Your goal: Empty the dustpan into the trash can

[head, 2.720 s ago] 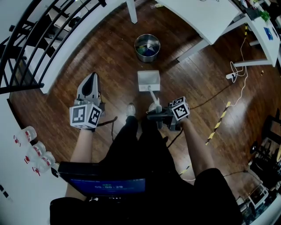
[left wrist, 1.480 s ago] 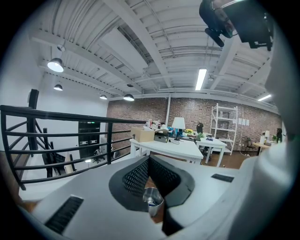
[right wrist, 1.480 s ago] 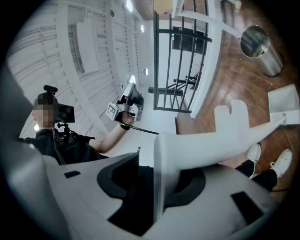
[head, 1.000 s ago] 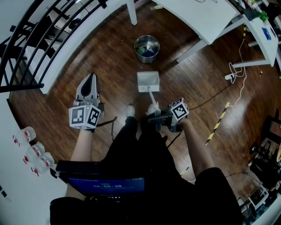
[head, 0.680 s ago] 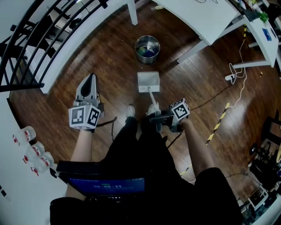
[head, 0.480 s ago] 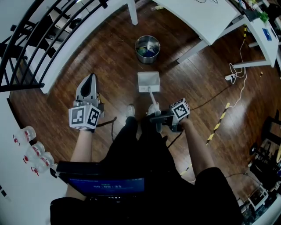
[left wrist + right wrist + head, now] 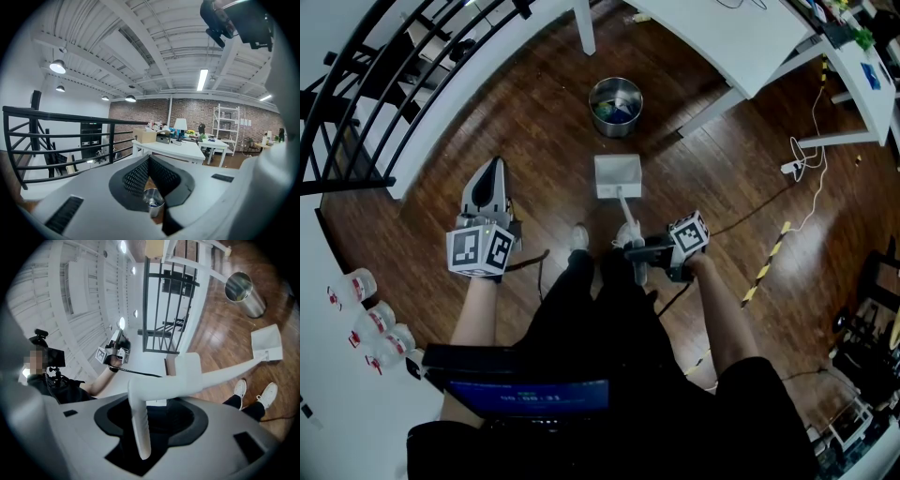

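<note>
The white dustpan (image 7: 618, 175) rests flat on the wooden floor in front of the person's shoes, and its long handle (image 7: 625, 211) slants back toward my right gripper (image 7: 639, 253). In the right gripper view the handle's grip (image 7: 140, 423) lies between my opening jaws, with room on both sides and no pad pressing it. The dustpan's pan (image 7: 268, 342) and the steel trash can (image 7: 243, 294) show beyond. The trash can (image 7: 615, 105) stands just past the pan, with coloured rubbish inside. My left gripper (image 7: 494, 171) hangs at the left, shut and empty. Through its jaws I glimpse the trash can (image 7: 153, 199).
A black railing (image 7: 384, 84) runs along the upper left. White tables (image 7: 741, 37) stand behind the trash can at the right. A power strip and cable (image 7: 794, 161) and a yellow-black striped bar (image 7: 766, 262) lie on the floor at the right. Plastic cups (image 7: 370, 323) sit at the far left.
My right gripper has edged slightly to the right at the handle's end. The dustpan, the trash can and my left gripper have stayed where they were.
</note>
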{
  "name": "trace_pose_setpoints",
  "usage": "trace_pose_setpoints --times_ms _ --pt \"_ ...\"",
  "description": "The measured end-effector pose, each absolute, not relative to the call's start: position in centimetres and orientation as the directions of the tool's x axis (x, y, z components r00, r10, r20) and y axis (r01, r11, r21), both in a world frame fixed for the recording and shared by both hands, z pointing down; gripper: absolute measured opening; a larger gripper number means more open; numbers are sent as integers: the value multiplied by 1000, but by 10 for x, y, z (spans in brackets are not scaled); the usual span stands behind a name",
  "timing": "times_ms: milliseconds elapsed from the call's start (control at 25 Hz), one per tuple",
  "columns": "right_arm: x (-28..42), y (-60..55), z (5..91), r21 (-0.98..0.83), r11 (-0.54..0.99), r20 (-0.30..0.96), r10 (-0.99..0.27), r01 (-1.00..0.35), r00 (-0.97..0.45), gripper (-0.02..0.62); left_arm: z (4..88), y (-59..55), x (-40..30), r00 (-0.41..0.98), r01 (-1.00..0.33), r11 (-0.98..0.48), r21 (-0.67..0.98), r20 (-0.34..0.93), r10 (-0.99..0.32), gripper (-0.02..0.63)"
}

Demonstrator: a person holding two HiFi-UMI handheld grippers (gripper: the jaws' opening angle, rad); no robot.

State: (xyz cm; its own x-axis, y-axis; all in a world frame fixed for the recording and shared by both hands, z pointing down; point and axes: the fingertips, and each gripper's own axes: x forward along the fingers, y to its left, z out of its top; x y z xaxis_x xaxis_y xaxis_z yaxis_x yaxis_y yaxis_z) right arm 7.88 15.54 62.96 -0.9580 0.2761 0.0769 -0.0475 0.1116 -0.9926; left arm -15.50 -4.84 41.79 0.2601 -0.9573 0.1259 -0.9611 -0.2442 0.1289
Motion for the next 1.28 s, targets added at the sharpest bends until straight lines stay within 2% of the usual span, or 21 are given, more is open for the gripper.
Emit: trace_pose_setpoints --times_ms 880,1080,1280 --pt "109 155 619 -993 98 80 236 -59 -968 215 414 -50 -157 265 -959 -249 136 114 -958 0" --pt "136 150 624 -985 116 145 180 -125 -973 215 413 -50 -154 275 -956 -260 133 109 -955 0" --pt "176 138 615 -970 142 204 51 -196 -978 215 406 -50 -148 306 -945 -290 150 97 -947 0"
